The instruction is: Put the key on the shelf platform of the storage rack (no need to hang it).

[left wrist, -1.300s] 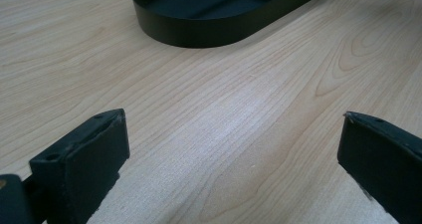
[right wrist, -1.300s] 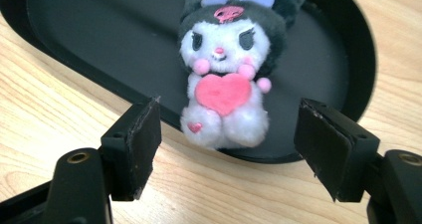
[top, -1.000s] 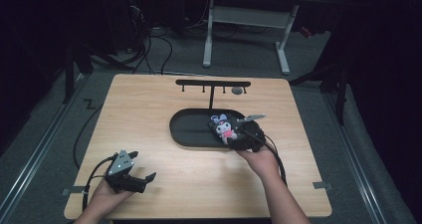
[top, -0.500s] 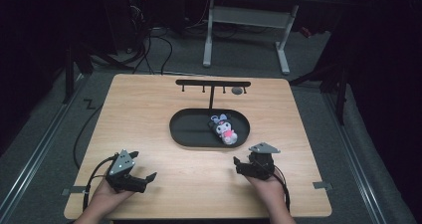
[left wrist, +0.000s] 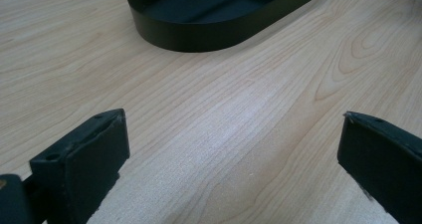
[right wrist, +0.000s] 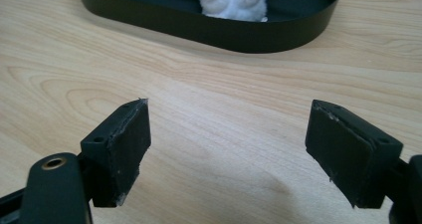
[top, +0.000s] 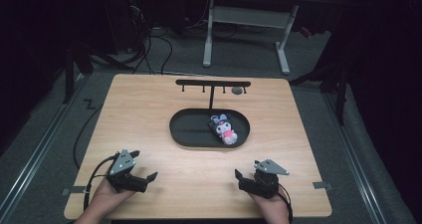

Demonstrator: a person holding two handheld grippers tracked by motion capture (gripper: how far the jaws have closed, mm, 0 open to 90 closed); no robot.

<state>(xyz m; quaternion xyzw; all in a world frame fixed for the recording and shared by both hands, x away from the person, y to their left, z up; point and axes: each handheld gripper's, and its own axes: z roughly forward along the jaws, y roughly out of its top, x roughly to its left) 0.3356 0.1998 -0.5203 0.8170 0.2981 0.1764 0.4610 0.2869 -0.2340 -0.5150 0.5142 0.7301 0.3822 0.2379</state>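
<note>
Plush toy [top: 225, 129], tray's [top: 189, 139] 3 o'clock: I'm judging it soft, light; pinching its body. Right gripper [top: 242, 178] jaws just opening, empty; left gripper [top: 149, 176] apart.

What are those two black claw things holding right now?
Nothing. The left gripper and right gripper are both open over bare wood; the small plush toy lies in the black oval tray.

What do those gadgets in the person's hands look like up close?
Each hand holds a black handheld claw: the left claw and the right claw. Both carry a grey three-cornered plate on top and trail a black cable. The fingers are blocky black slabs with scuffed, flat pads. No sleeves show on the forearms.
</note>
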